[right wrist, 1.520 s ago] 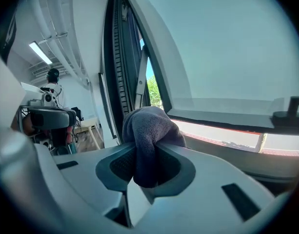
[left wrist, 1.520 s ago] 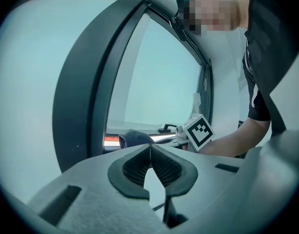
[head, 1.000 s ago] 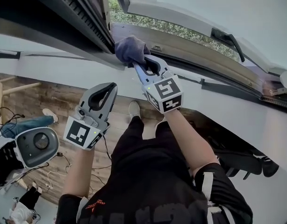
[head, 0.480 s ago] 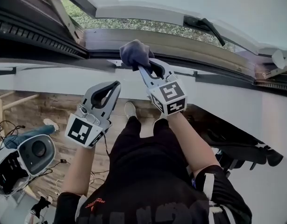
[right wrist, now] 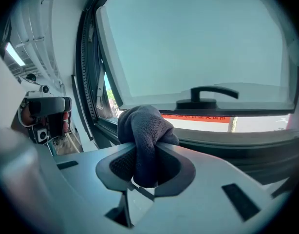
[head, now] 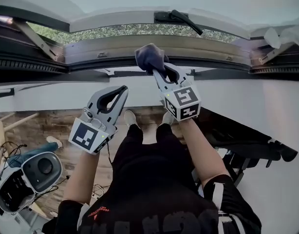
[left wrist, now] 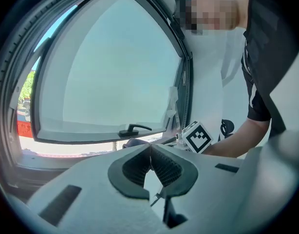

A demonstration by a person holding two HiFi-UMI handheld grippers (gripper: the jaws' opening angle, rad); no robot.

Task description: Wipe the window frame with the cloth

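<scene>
A dark bluish-grey cloth (head: 150,57) is bunched in my right gripper (head: 158,69), which is shut on it and holds it against the lower window frame (head: 115,45). In the right gripper view the cloth (right wrist: 144,135) bulges out between the jaws, in front of the frame's bottom rail (right wrist: 227,135). The open window sash (head: 140,16) with its black handle (head: 181,19) hangs above. My left gripper (head: 121,92) stays lower left, below the sill, its jaws shut with nothing between them (left wrist: 150,147).
A white wall (head: 52,94) runs under the sill. Black hinge arms (head: 32,35) sit at the frame's left and right ends. On the wooden floor at lower left stand a grey machine (head: 28,172) and cables. A black chair (head: 252,147) is at right.
The right gripper with the cloth has slid rightward along the lower frame as the view turned that way. The left gripper has kept its place below the sill.
</scene>
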